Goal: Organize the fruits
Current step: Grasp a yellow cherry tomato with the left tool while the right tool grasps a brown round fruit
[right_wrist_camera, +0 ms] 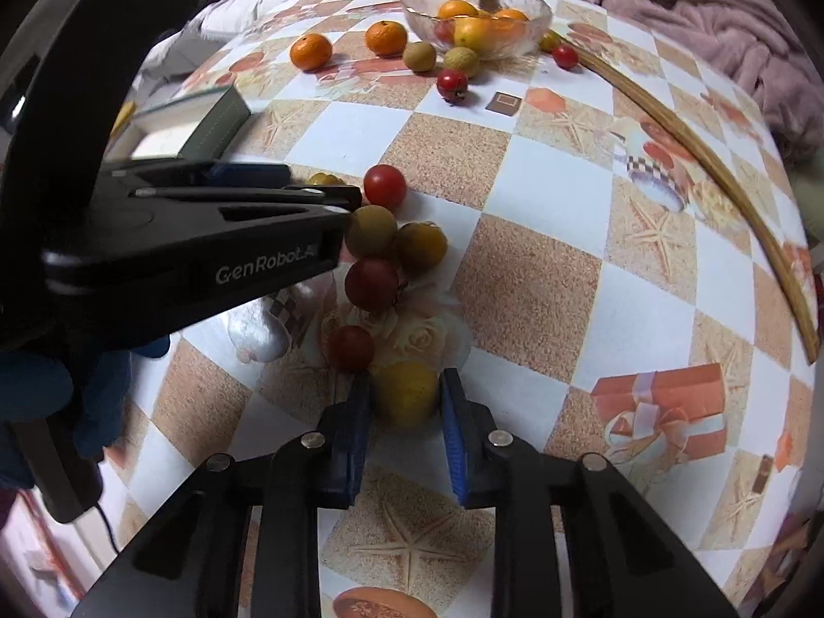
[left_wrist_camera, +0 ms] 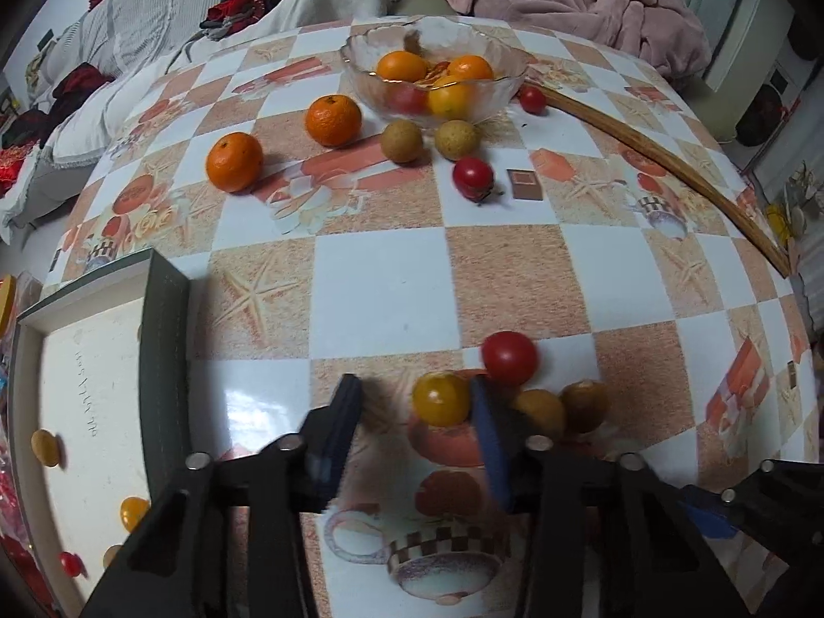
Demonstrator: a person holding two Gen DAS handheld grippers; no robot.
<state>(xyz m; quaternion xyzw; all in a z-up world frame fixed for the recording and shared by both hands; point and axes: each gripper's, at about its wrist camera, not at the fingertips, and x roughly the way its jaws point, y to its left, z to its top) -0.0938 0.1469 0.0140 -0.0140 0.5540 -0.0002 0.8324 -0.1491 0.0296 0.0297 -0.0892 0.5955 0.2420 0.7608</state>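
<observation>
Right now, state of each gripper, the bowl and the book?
left gripper: jaws around a yellow tomato, no firm grip visible
right gripper: shut on a yellow fruit
glass bowl: upright, holds fruit
book: closed, flat on the table

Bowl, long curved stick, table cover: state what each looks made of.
Bowl: clear glass, seemingly; fruit shows through its wavy wall.
Long curved stick: probably bamboo or wood; matte tan strip.
Table cover: likely glossy printed plastic or oilcloth; it shows light glare.
</observation>
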